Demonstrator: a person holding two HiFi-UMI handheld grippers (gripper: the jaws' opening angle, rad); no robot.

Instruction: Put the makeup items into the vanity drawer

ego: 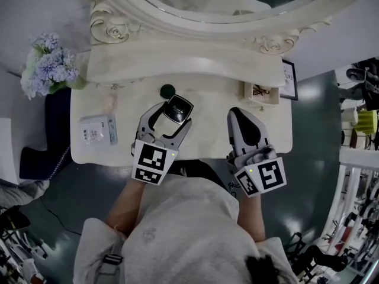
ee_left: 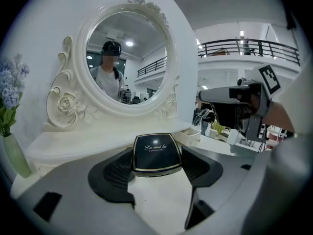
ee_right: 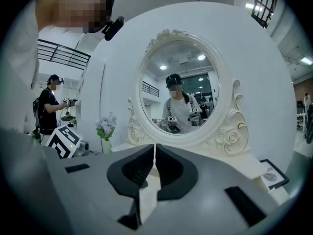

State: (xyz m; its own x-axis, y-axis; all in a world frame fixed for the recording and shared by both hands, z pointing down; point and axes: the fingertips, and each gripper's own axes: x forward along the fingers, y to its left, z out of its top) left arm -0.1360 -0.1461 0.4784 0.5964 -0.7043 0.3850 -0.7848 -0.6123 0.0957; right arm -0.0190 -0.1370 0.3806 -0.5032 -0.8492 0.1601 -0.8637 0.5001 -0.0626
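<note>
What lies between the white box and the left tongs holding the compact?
Nothing: in the head view only bare vanity top separates the white box from the left tongs, shut on the compact.

From where I stand: one black square compact case with a gold rim (ego: pixel 177 109), one small dark round pad (ego: pixel 168 90) and one flat white packet (ego: pixel 98 129). One bunch of lilac flowers (ego: pixel 50 67), one oval mirror in a carved cream frame (ee_right: pixel 182 94), one small open cream drawer (ego: pixel 262 101), one black-framed card (ego: pixel 289 80). Two grey handheld grippers: a left gripper (ego: pixel 172 115) and a right gripper (ego: pixel 236 112)
</note>
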